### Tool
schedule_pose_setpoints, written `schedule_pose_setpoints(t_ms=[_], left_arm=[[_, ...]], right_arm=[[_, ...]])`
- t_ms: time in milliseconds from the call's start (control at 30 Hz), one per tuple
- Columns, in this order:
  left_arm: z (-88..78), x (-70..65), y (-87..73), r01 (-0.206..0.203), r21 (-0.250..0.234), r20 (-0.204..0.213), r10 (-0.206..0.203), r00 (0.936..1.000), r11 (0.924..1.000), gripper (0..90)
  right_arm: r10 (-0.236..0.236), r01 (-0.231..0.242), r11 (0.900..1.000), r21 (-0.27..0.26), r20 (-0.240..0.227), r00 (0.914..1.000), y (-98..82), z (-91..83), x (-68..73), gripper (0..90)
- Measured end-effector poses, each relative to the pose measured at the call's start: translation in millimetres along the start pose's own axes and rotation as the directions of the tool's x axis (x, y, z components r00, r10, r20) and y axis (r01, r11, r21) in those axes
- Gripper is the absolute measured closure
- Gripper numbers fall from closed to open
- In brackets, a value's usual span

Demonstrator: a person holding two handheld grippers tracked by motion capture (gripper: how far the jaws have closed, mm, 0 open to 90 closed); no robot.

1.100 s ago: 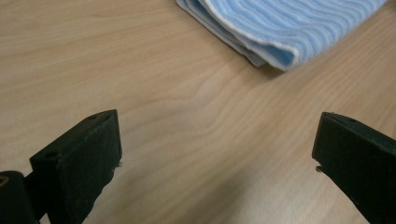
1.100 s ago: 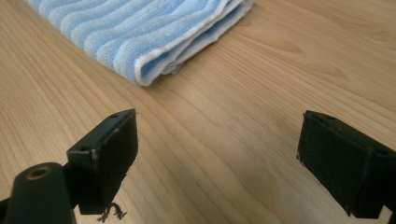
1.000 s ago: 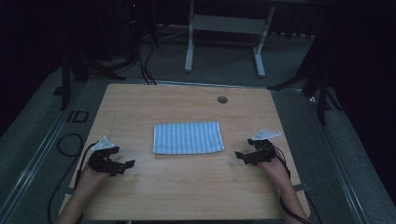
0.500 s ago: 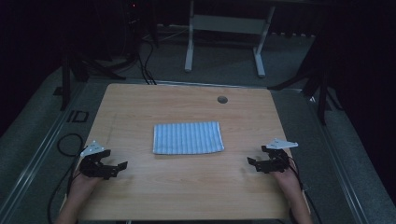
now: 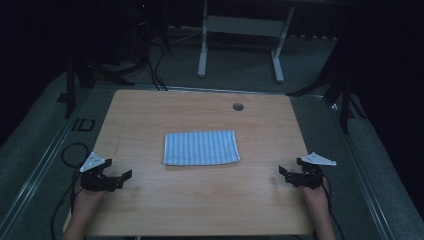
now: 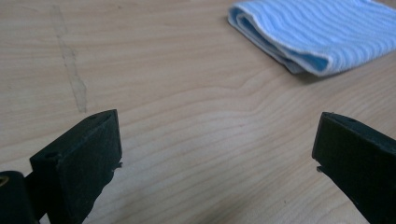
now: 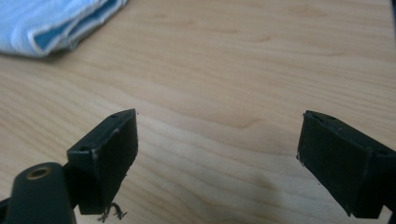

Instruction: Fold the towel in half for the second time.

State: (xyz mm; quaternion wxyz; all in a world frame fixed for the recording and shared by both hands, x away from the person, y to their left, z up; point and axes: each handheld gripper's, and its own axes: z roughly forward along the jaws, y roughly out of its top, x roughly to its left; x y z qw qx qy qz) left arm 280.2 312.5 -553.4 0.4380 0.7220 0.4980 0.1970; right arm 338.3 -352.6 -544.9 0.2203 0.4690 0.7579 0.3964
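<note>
The folded blue-striped towel (image 5: 201, 147) is lying flat in the middle of the wooden table (image 5: 200, 205), and nothing is touching it. The left gripper (image 5: 121, 176) is waiting near the table's 8 o'clock edge, and the right gripper (image 5: 284, 173) is waiting near 4 o'clock; both are well apart from the towel. In the left gripper view the two black jaws are standing wide apart with only bare wood between them, and the towel (image 6: 322, 35) is sitting at about 1 o'clock. In the right gripper view the jaws are also spread wide and holding nothing, and the towel's corner (image 7: 56, 23) is showing at about 11 o'clock.

I think the risk is in the next pinch. The folded edge is showing several layers, so a shallow grasp could be catching only the top layer and the fold would be opening. If one gripper is pulling sooner than the other, the towel could be sliding or twisting on the smooth wood.
</note>
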Motion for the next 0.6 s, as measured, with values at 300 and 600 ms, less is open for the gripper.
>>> schedule_pose_setpoints(t_ms=[300,600], left_arm=[[0.6,-0.8,-2.2,-0.009,0.002,-0.009,0.009,0.9999,1.0,1.4],[-1.3,-0.8,-2.4,-0.002,-0.008,-0.006,0.002,1.0,1.0,1.4]], right_arm=[[0.037,-0.036,0.999,-0.029,0.057,0.9977,-3.5,-2.8,-8.8,12.4],[0.023,-0.022,1.0,-0.016,0.061,0.9979,-3.4,-1.4,-7.2,12.4]])
